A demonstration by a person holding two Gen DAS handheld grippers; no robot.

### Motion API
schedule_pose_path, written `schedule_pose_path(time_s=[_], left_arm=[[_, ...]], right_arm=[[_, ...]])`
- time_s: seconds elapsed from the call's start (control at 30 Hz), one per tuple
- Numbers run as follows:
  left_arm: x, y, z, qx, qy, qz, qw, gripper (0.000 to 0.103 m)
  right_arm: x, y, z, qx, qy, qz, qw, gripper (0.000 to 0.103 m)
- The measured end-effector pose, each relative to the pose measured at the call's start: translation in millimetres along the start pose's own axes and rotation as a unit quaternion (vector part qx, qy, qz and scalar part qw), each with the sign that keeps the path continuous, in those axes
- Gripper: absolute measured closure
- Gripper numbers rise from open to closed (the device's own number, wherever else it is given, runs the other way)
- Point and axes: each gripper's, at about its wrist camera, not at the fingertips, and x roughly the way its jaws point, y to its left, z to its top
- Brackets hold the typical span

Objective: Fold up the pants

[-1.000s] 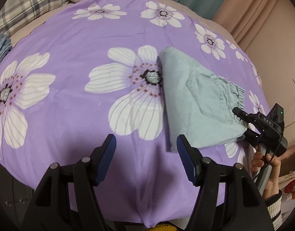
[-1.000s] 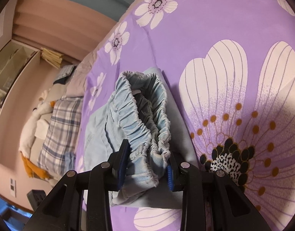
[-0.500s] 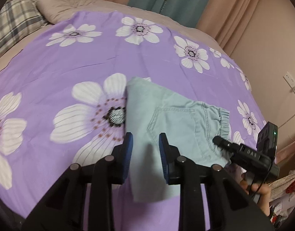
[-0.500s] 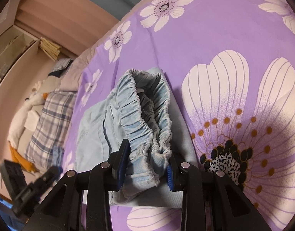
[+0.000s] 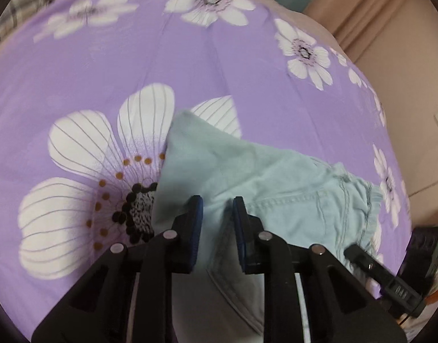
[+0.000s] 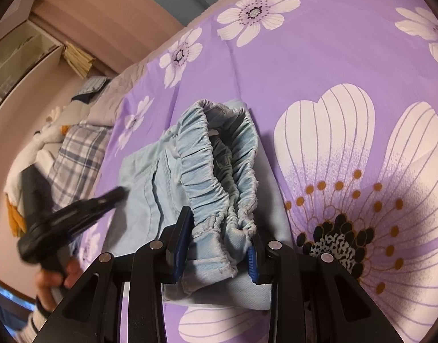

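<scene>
The right gripper (image 6: 220, 238) is clamped on the bunched elastic waistband (image 6: 219, 168) of the light-blue pants (image 5: 247, 177); the left gripper (image 5: 216, 223) stands nearly closed, its jaws having just been closing, poised over the folded leg end; whether cloth is pinched there cannot be told. The pants lie part-folded on the purple floral bedspread (image 5: 190, 57). Risk: a left grip taking only the top layer, or none, would let the fold slide apart on lifting; uneven pulling would skew the edges. Both grippers slope downward, on opposite ends of the garment.
</scene>
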Motion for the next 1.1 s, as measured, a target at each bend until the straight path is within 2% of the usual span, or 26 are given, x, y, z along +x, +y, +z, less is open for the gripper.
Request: schedule_pose_path(time_s=[0.1,0.3,0.37,0.5,0.57,0.77,0.83,0.93,1.1], left_arm=[[-0.1,6.7,3.7,-0.013,0.001,-0.012,0.9998,0.085],[-14.5,-3.8,-10.0,0.015,-0.008,0.001,0.9998,0.085],[-21.7,-4.0,-17.4,0.017,-0.01,-0.002,0.9998,0.081],[-35.2,-6.1,-42.1,0.042,-0.005,-0.008,0.9991,0.071],[-41.4,-7.4,-56.1,0.059,-0.009,-0.005,0.9982,0.07],[-47.4,-0.9,-89.9,0.062,0.004,-0.017,0.9979,0.07],[-49.9,-1.8,-98.2,0.072,0.0,-0.015,0.9973,0.07],[-52.7,-0.7,-102.3,0.063,-0.004,-0.016,0.9979,0.071],[-53.1,5.3,-106.7,0.043,-0.01,-0.028,0.9986,0.071]], right_arm=[[1.8,5.1,-0.7,-0.014,-0.001,-0.011,1.0,0.071],[2.4,7.4,-0.4,-0.015,0.0,-0.015,1.0,0.071],[2.1,7.0,-0.8,-0.012,0.002,-0.017,1.0,0.071],[-0.3,6.3,-0.5,-0.008,0.007,-0.018,1.0,0.068],[-3.5,7.5,-1.8,-0.011,0.008,-0.021,1.0,0.067],[-18.9,13.2,-10.5,-0.031,0.003,-0.051,0.998,0.06],[-25.9,16.1,-14.2,-0.044,-0.001,-0.07,0.997,0.059],[-35.8,24.4,-20.1,-0.066,-0.014,-0.11,0.992,0.046],[-55.2,46.6,-24.9,-0.116,-0.068,-0.186,0.973,0.045]])
